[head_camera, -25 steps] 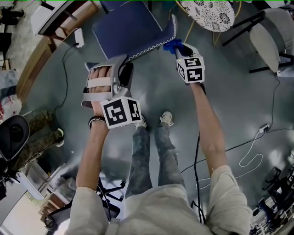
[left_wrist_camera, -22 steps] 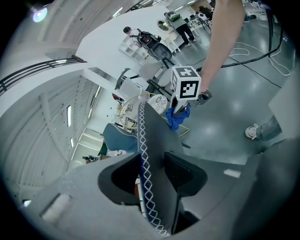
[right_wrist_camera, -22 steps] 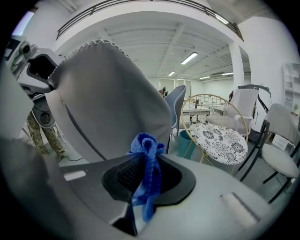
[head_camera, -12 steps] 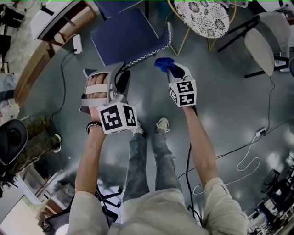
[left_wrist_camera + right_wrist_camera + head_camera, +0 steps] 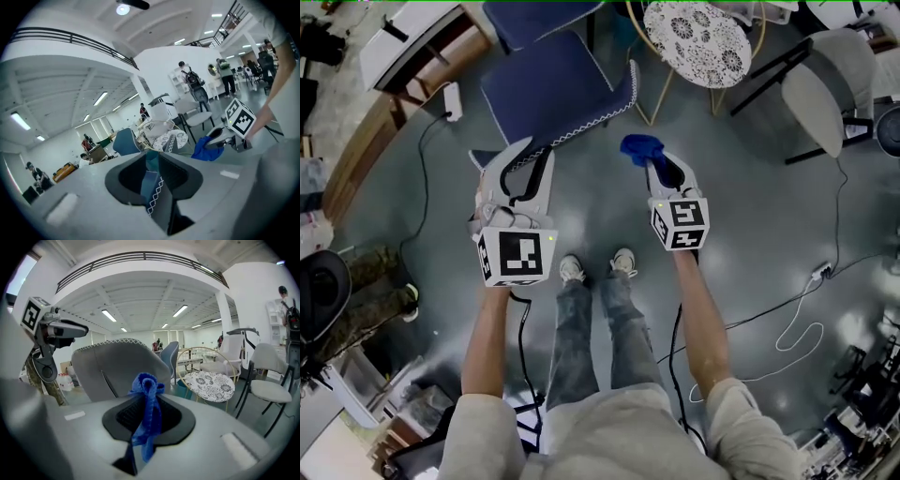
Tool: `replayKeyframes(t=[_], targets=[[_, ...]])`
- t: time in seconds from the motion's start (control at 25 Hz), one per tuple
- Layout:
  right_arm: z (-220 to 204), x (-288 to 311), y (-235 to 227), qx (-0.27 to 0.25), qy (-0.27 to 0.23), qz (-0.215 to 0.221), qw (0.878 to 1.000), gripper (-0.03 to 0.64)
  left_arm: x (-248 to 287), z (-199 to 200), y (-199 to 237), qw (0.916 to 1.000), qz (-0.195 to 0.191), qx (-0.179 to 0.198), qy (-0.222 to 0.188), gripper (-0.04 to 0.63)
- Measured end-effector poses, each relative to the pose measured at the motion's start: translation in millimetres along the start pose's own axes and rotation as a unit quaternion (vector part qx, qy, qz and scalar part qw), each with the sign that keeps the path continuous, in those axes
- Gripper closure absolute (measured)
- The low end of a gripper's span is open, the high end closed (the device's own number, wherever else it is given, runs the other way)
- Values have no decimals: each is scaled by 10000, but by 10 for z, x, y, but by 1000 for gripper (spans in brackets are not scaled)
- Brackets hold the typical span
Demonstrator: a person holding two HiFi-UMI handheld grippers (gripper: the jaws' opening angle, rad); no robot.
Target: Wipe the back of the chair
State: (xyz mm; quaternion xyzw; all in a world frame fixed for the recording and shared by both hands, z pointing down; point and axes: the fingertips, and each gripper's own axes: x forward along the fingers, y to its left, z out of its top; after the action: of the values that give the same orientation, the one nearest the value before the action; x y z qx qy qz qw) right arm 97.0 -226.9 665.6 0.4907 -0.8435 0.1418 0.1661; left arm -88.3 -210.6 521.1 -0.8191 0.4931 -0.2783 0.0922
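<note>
Cloth (image 5: 639, 148) between right gripper (image 5: 661, 171) jaws

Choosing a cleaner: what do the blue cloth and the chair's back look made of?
Blue cloth: soft, fluffy fabric, likely microfibre; it bunches with a fuzzy nap.
Chair back: matte grey upholstery, perhaps faux leather or felt, edged with white zigzag stitching.

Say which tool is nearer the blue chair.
Left. The left tool, jaws just closing, grips the stitched edge of the blue chair; the right tool is apart, rightward.

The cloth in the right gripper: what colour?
The cloth is bright blue; right gripper view shows it best.
</note>
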Motion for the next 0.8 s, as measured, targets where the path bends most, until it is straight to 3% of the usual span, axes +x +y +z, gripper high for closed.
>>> replayKeyframes(t=[0.16,0.52,0.8], targets=[[130,-276,-17,59,-99,-178,9998,561,-81,58,106,9987,145,-460,-186,587],[654,-802,39,71,-259,-406,9988,561,-437,165,356,9875,112,-1525,-376,591],[1506,-1084,177,-65,-757,-466,9960,561,-756,395,596,9818,138,-1818,-535,592]])
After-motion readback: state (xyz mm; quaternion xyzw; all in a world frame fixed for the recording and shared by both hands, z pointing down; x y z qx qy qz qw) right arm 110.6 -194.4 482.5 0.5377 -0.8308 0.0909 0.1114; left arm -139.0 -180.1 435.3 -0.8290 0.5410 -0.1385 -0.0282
